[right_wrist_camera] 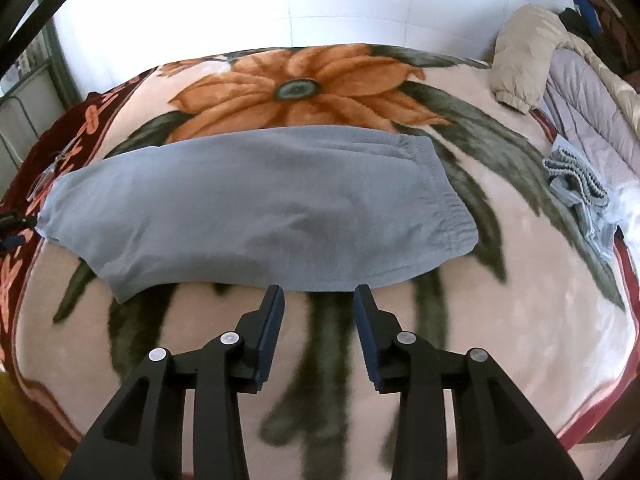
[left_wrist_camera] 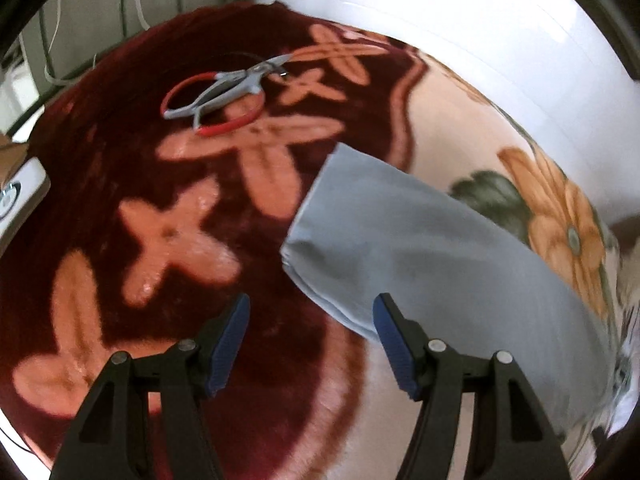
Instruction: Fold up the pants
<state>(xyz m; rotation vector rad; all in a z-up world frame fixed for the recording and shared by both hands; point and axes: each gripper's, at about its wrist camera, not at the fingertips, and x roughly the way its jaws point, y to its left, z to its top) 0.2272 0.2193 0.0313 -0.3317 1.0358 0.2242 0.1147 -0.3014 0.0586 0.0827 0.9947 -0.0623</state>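
The pants [right_wrist_camera: 256, 204] lie flat on the flowered blanket [right_wrist_camera: 520, 300], already doubled leg over leg into one long grey-blue band, so the lengthwise fold looks done and the crosswise fold seems to be the step in hand. The elastic waistband [right_wrist_camera: 444, 188] lies toward the blanket's right side, well short of the pile of bedding [right_wrist_camera: 560, 80] at its far right corner, and the cuff end [left_wrist_camera: 320, 216] reaches the dark red border at the blanket's left edge. The right gripper [right_wrist_camera: 319, 296] hovers just beside the near long edge of the pants, jaws apart and holding nothing. The left gripper [left_wrist_camera: 312, 312] hangs at the cuff end, jaws also apart and empty, one finger over the cloth. The next move probably calls for both claws to pinch one end and carry it over to the other, keeping the edges square. A pair of scissors [left_wrist_camera: 224, 92] rests on the red border near the far left corner, apart from the pants. No brand, label or writing can be read anywhere.
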